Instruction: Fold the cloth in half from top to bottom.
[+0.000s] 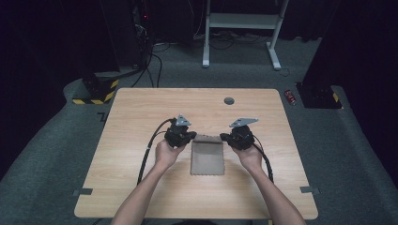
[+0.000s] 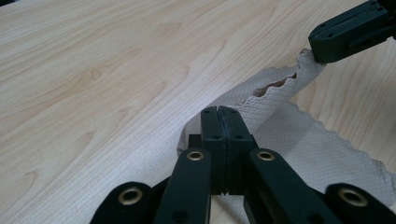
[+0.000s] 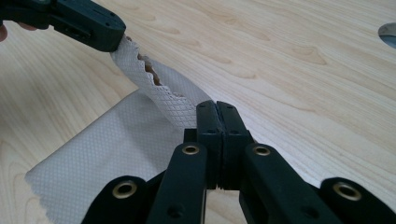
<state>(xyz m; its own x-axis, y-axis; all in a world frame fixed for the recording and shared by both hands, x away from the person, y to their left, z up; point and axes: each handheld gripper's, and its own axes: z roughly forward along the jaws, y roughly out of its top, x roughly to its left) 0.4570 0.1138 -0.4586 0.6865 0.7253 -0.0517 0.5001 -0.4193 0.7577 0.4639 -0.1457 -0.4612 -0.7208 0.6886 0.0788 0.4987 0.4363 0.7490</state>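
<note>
Table [image 1: 141,108] is seen whole in the high view, with the cloth [image 1: 207,157] at centre frame. Its far corners are pinched by the left gripper [image 1: 187,136] and right gripper [image 1: 228,137], both clamped on fabric. An uneven pull could slip a corner free. The lifted pinked edge [image 2: 275,88] is revealed by the gripper views.

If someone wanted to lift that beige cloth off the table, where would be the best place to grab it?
Probably at the far corners of the beige, diamond-textured cloth with zigzag edges, one from each side. It is thin and limp, so a single hold would let it sag. The left tool and right tool are shut on those corners, and that far edge rises off the wooden table between them.
</note>
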